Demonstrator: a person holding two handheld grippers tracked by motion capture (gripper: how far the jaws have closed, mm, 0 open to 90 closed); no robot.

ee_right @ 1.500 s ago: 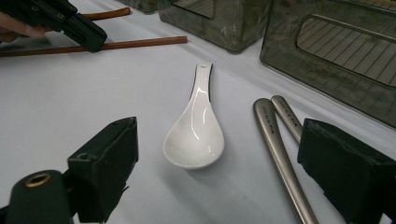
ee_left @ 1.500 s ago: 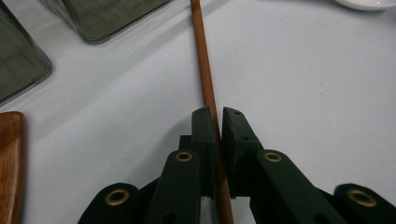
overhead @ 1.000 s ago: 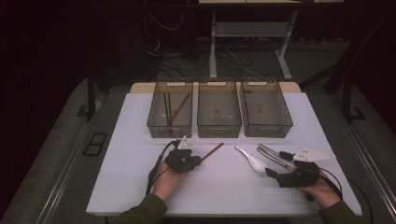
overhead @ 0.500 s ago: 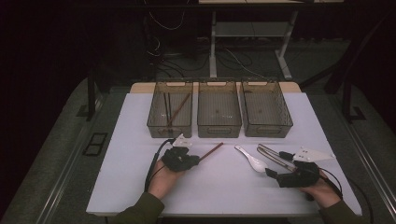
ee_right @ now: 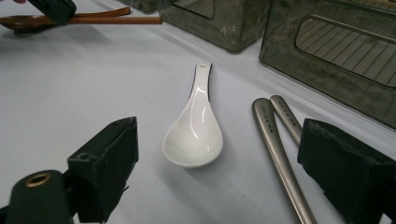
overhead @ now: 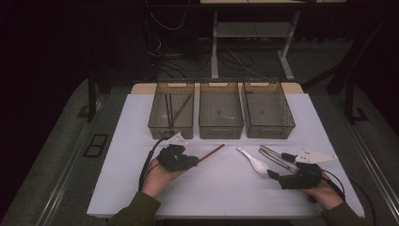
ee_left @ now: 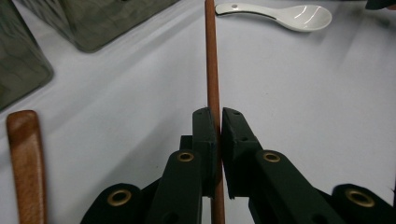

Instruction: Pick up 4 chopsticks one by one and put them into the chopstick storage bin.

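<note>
Pointing away from the person and toward the right, the brown wooden chopstick (overhead: 210, 153) runs slantwise over the white table (overhead: 211, 188), its near end pinched between the closed black jaws of the left gripper (overhead: 190, 161); in the left gripper view the round, smooth stick (ee_left: 212, 70) aims at a glossy white ceramic spoon (ee_left: 285, 16). A wooden spoon (ee_left: 25, 158) lies just beside. The right gripper (overhead: 274, 174) stands wide open, holding nothing, with the ceramic spoon (ee_right: 196, 126) and two brushed metal handles (ee_right: 275, 140) before it. Faint engraving on those handles is unreadable. Three smoky translucent bins (overhead: 221, 129) sit behind.
</note>
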